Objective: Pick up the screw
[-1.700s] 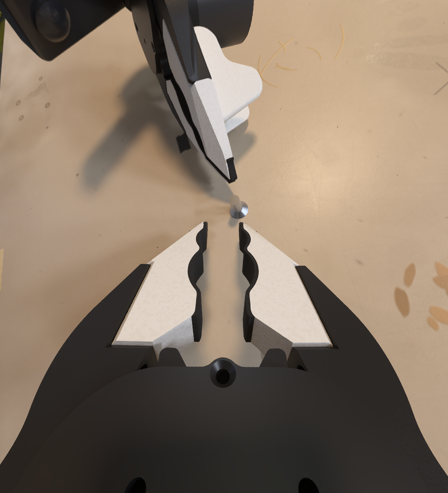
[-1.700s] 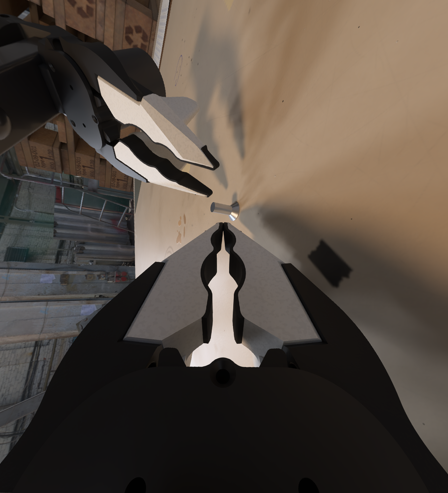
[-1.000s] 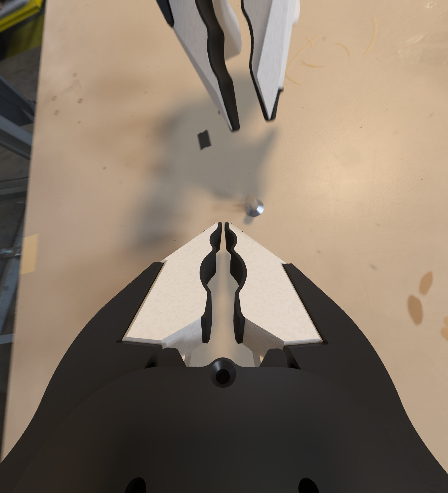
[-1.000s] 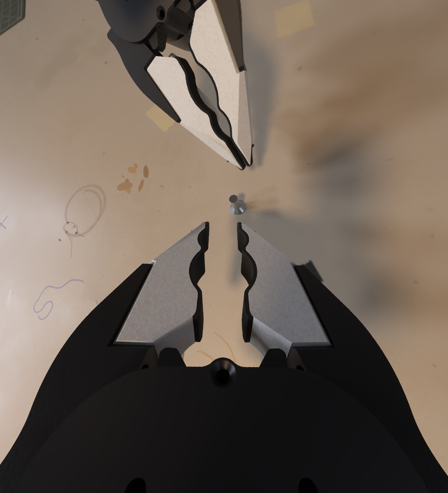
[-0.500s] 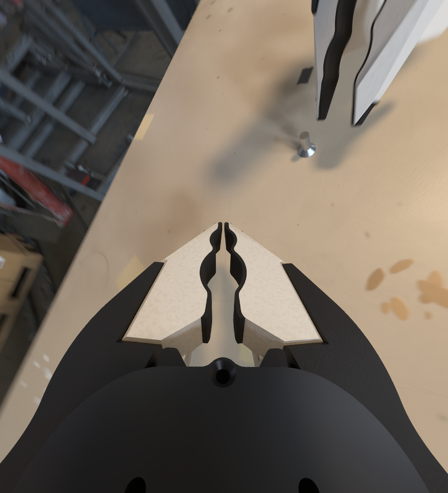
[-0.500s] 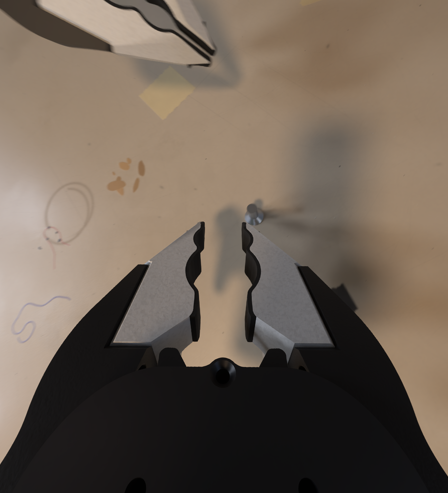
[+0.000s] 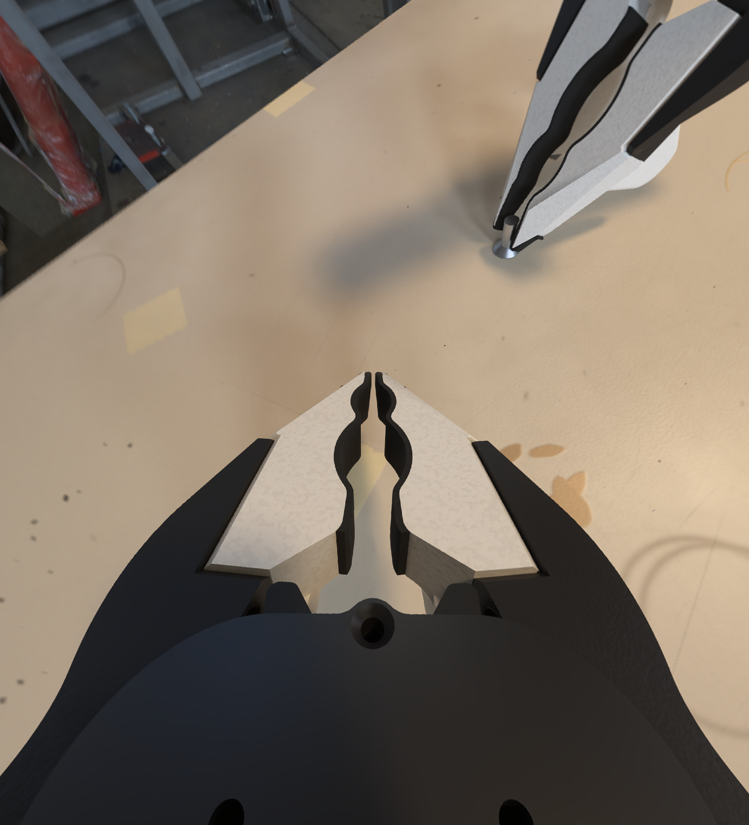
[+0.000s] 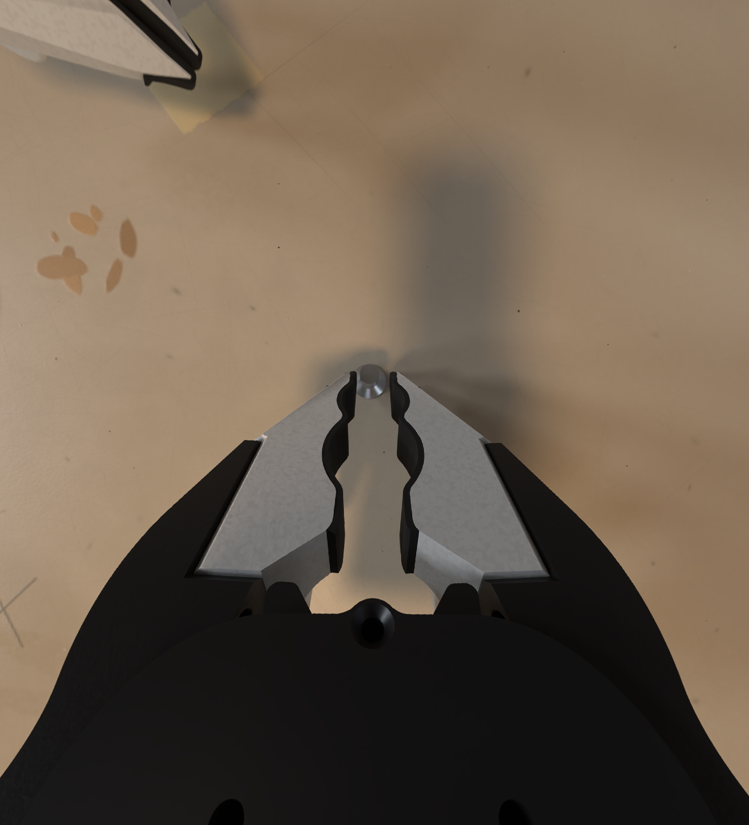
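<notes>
The screw (image 8: pixel 369 384) is small and silver and stands head down on the tan table (image 8: pixel 587 223), shaft up. My right gripper (image 8: pixel 372 379) is down at the table with the screw between its fingertips. Its jaws are narrowly apart, with a thin gap still showing on the screw's right side. In the left wrist view the screw (image 7: pixel 505 241) shows at the tip of the right gripper (image 7: pixel 512 232) at the upper right. My left gripper (image 7: pixel 372 375) is shut and empty, well short of the screw. Its tips also show in the right wrist view (image 8: pixel 187 67).
The table's edge (image 7: pixel 230 138) runs diagonally at the upper left, with metal framing and a red object (image 7: pixel 38 111) beyond it. Tape patches (image 7: pixel 154 319) (image 7: pixel 288 100) and brown stains (image 7: pixel 560 482) mark the top. Another tape patch (image 8: pixel 203 111) lies under the left gripper's tips.
My right gripper came down over the screw and its jaws narrowed around it. My left gripper, shut, drew back and away from the screw.
</notes>
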### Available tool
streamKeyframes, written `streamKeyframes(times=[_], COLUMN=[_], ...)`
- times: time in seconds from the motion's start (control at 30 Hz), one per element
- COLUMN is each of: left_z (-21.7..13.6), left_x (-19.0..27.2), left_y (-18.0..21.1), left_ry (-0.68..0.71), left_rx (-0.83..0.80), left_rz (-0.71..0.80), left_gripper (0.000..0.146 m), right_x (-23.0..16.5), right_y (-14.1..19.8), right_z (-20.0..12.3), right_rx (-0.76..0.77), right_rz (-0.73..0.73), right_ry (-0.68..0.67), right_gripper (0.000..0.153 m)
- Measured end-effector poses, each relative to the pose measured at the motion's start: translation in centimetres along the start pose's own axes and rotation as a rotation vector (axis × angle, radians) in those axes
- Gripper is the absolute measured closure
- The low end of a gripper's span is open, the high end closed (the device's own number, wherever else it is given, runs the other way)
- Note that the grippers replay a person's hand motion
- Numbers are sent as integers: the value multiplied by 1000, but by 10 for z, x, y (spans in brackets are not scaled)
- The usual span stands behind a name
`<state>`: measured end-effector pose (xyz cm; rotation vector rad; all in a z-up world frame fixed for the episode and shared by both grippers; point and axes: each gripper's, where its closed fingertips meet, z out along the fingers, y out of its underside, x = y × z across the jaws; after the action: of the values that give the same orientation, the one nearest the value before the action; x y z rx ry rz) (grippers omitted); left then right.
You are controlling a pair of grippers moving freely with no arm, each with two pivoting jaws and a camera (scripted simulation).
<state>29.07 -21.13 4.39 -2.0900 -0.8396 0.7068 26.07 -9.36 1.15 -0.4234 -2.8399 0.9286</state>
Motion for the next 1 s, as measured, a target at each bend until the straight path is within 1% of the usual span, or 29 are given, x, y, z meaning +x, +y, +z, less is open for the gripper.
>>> streamKeyframes(times=[0.07,0.13,0.23,0.3,0.37,0.43,0.5,0.6,0.73,0.77,0.8,0.9,0.93,1.0], left_z=[2,4,1,-1,-4,-10,-18,-25,-33,-35,-38,-42,-40,-33], left_x=[2,5,10,18,28,38,48,64,105,109,107,80,70,52], left_y=[5,11,13,18,21,21,20,17,5,4,4,5,6,6], left_ry=[6,-3,-48,-44,-41,-17,20,85,300,326,323,235,226,251], left_rx=[-8,-29,-46,-90,-115,-117,-94,-73,-14,-4,7,63,65,69], left_rz=[-54,-76,-74,-57,-42,-60,-92,-144,-185,-177,-153,-2,47,134], left_gripper=[144,144,144,143,139,127,125,120,118,118,118,118,118,116], right_x=[-3,-4,-4,-4,-4,-5,-8,-20,-59,-70,-78,-100,-104,-108], right_y=[-1,-1,-1,-1,-1,0,0,-7,-27,-29,-29,-27,-25,-23], right_z=[0,2,2,2,2,1,-4,-20,-39,-40,-39,-34,-30,-22], right_rx=[7,18,18,25,39,51,73,136,207,202,184,143,133,109], right_rz=[13,29,38,50,70,105,137,183,225,217,205,192,200,211], right_ry=[-34,-50,-63,-69,-77,-106,-134,-201,-325,-326,-304,-248,-229,-190], right_gripper=[141,143,145,145,145,145,145,145,145,145,145,145,145,145])
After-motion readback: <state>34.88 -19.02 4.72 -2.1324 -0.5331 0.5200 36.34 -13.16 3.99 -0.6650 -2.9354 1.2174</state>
